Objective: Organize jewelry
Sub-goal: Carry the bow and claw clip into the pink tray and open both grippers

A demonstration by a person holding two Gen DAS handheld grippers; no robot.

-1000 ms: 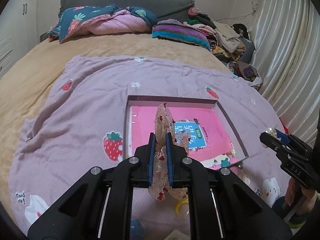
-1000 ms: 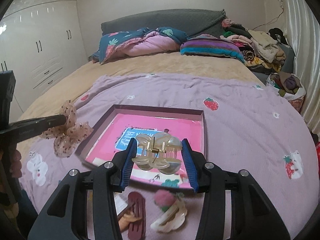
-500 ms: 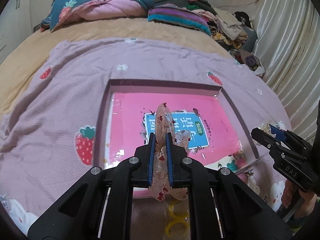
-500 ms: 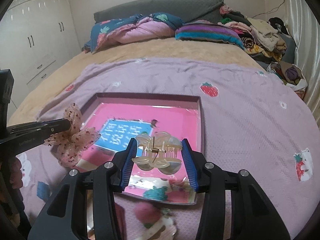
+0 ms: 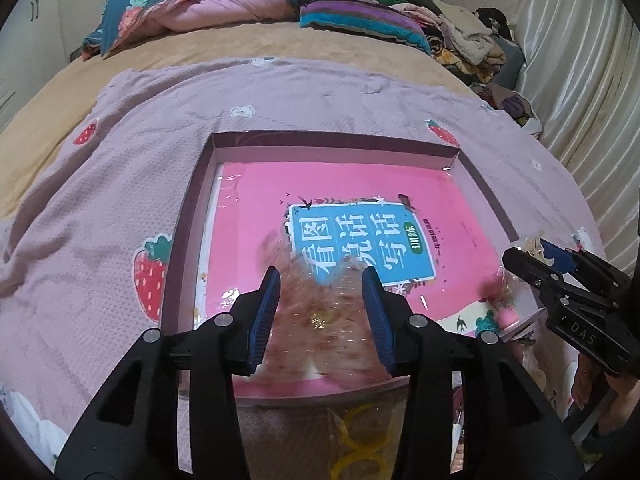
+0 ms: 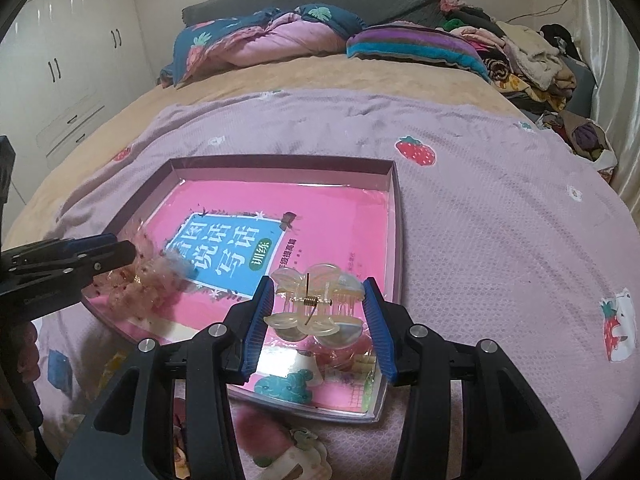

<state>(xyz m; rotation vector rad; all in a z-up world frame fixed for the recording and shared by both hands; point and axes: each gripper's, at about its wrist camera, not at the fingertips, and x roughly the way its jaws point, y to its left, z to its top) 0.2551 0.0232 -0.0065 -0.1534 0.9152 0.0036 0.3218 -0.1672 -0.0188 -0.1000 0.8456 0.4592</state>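
A: The left gripper is seen over the near left part of the tray, and its jaws are opening. The bow is blurred between the blue pads, and no pad can be seen pressing on it.

B: Which way is it laid?

A: Its long axis cannot be told through the blur. From the right wrist view the bow is spread just past the left gripper's tips, over the tray's near left edge. Sheer pink mesh with dark red dots is made out, and a gold glint at its middle.

B: And the right gripper?

A: A claw clip is clamped between its partly open jaws, the long axis set crosswise from pad to pad, the spring coil at centre, the teeth pointed right and down. Translucent cream plastic, rounded petal-like lobes. It is held above the tray's near right corner.

B: Room to move?

A: Plenty. The tray is shallow, with low mauve walls, and a glossy pink book is laid flat in it; the far half is bare. Around it a textured lilac blanket with strawberry prints is spread on the bed. More clips and yellow rings are lying on the blanket just short of the near wall.
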